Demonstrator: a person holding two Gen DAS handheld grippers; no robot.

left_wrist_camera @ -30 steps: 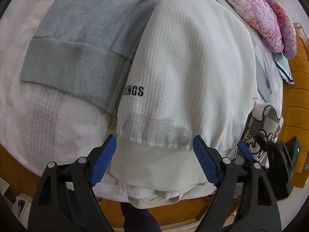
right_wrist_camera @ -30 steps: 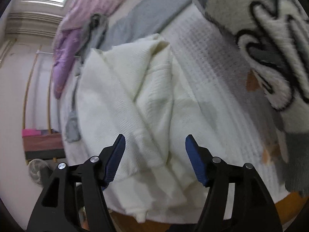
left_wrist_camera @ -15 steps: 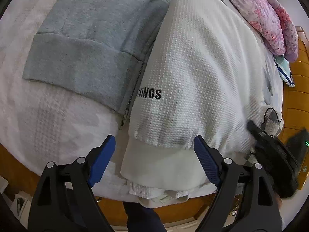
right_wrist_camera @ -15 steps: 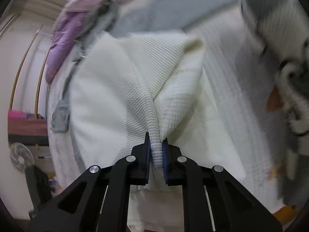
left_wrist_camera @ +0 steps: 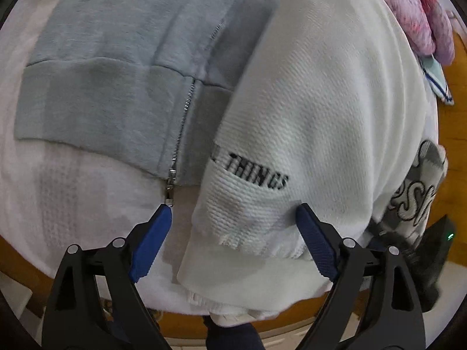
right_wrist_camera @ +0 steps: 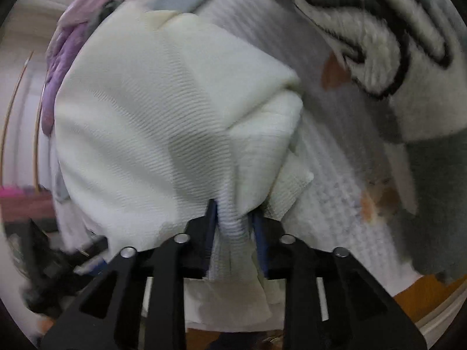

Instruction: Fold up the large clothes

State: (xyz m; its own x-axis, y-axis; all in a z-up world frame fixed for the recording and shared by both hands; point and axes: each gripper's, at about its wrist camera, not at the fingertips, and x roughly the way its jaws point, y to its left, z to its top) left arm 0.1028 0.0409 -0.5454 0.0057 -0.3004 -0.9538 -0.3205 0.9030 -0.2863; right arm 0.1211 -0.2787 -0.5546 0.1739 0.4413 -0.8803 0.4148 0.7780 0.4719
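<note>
A white waffle-knit garment point(left_wrist_camera: 318, 93) with black lettering "THINGS" lies on the bed, its hem at the near edge. My left gripper point(left_wrist_camera: 233, 233) is open, its blue fingers either side of the hem's left corner, the right finger touching the cloth. My right gripper point(right_wrist_camera: 233, 218) is shut on a bunched fold of the same white garment point(right_wrist_camera: 151, 122) and holds it up. The right gripper's black body shows at the right edge of the left wrist view point(left_wrist_camera: 432, 248).
A grey zip hoodie point(left_wrist_camera: 116, 58) lies left of the white garment, its zipper pull near my left finger. A pink fleece point(left_wrist_camera: 420, 14) lies at the far right. A grey and white patterned blanket point(right_wrist_camera: 379, 29) lies right of the garment. The wooden bed frame point(left_wrist_camera: 455, 116) borders it.
My left gripper has moved forward and down until its fingers straddle the hem. My right gripper closed on a fold of the white garment and has lifted it.
</note>
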